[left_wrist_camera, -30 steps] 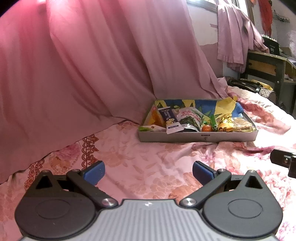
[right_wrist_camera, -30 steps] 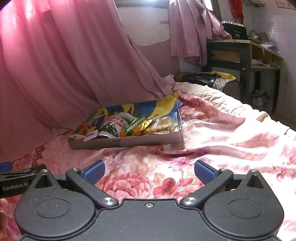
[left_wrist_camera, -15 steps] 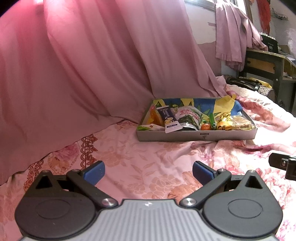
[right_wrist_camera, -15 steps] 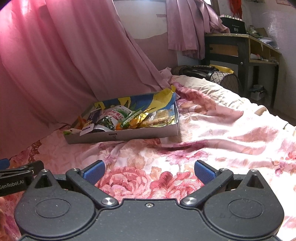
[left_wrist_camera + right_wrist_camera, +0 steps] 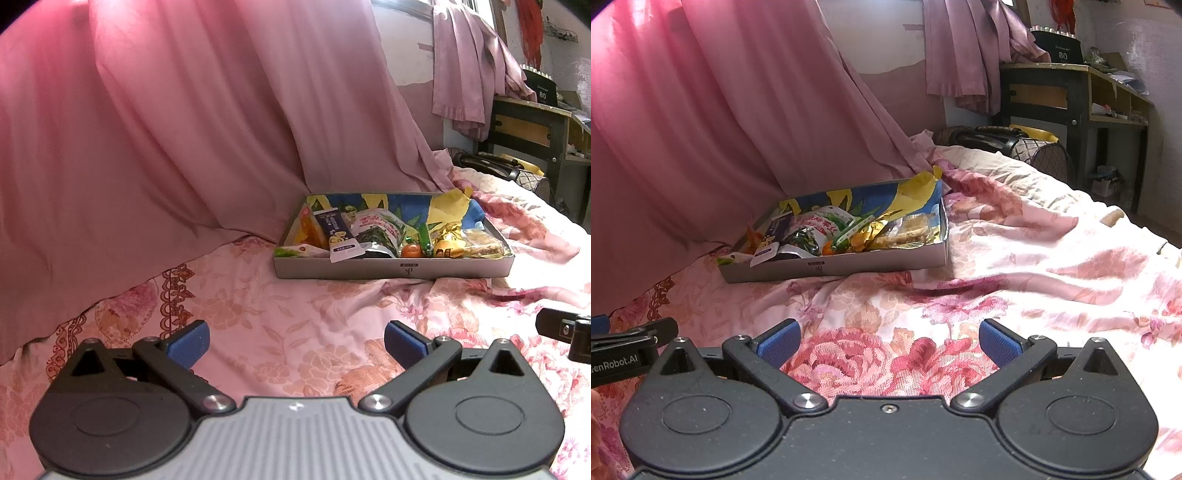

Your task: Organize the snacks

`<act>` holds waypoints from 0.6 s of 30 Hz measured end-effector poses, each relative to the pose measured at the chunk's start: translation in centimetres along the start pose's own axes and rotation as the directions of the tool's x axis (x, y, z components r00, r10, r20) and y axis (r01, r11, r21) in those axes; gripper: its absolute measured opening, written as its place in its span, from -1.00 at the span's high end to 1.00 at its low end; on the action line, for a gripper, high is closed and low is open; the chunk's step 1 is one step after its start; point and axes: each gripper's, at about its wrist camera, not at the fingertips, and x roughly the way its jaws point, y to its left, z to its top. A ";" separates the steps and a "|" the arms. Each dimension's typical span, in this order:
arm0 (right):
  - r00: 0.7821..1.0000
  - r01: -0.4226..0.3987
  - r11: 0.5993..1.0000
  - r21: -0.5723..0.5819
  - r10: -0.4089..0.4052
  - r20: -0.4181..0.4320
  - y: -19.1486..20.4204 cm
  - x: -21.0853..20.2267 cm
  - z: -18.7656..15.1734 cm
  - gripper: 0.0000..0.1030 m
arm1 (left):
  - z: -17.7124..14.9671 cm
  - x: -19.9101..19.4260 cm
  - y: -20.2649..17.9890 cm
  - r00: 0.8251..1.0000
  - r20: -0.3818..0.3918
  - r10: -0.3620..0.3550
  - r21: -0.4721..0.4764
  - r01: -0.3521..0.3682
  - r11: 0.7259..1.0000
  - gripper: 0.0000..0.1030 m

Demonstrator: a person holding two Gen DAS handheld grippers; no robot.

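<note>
Appears near finished, or else not yet begun: every snack in sight already inside the shallow box (image 5: 391, 267) on the floral bedspread (image 5: 295, 325), none loose on the cloth around it. Hard to say whether further sorting inside the box remains.

Box lying flat just in front of the pink curtain (image 5: 166, 129), long axis running left to right across the left wrist view, one long wall facing that camera. In the right wrist view, same box (image 5: 849, 264) angled, far end up and to the right. Packets heaped inside, white-capped pouch (image 5: 341, 243) leaning over the near wall; small orange fruit (image 5: 411, 251) right of it.

Left hand-held gripper (image 5: 295, 338) released, jaws wide, nothing between them, well short of the box. Right hand-held gripper (image 5: 888, 339) likewise spread and empty, short of the box.
</note>
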 end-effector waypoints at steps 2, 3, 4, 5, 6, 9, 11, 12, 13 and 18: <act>1.000 0.000 1.000 0.001 0.000 0.000 0.0 0.0 0.0 -0.99 | 0.0 0.0 0.0 1.000 0.000 -0.001 -0.001 0.001 1.000 -0.99; 1.000 -0.001 1.000 0.000 0.001 0.000 0.0 0.0 0.0 -0.99 | 0.0 0.0 0.0 1.000 -0.001 -0.001 -0.001 0.001 1.000 -0.99; 1.000 -0.001 1.000 0.000 0.001 -0.001 0.0 0.0 0.0 -0.99 | 0.0 0.0 0.0 1.000 -0.001 0.001 -0.001 -0.001 1.000 -0.99; 1.000 0.000 1.000 0.000 0.000 -0.001 0.0 0.0 0.0 -0.99 | -0.1 0.0 -0.1 1.000 -0.002 0.001 0.000 -0.001 1.000 -0.99; 1.000 0.000 1.000 0.000 0.000 -0.001 0.0 0.0 0.0 -0.99 | -0.1 0.0 -0.1 1.000 -0.003 0.001 0.000 -0.001 1.000 -0.99; 1.000 -0.001 1.000 0.001 0.001 -0.001 0.0 0.0 0.0 -0.99 | -0.2 -0.1 -0.2 1.000 -0.004 0.001 0.000 -0.001 1.000 -0.99; 1.000 0.000 1.000 0.000 0.000 -0.001 0.0 0.0 0.0 -0.99 | -0.2 -0.1 -0.2 1.000 -0.004 0.002 0.000 -0.002 1.000 -0.99; 1.000 0.000 1.000 0.001 0.000 -0.002 0.0 0.0 0.0 -0.99 | -0.2 -0.1 -0.2 1.000 -0.004 0.002 0.000 -0.002 1.000 -0.99; 1.000 0.000 1.000 0.001 0.000 -0.002 0.0 0.0 0.0 -0.99 | -0.2 -0.1 -0.2 1.000 -0.005 0.001 0.000 -0.001 1.000 -0.99; 1.000 0.000 1.000 0.003 0.000 -0.004 -0.1 0.1 0.0 -0.99 | -0.2 -0.1 -0.2 1.000 -0.006 0.001 0.000 -0.001 1.000 -0.99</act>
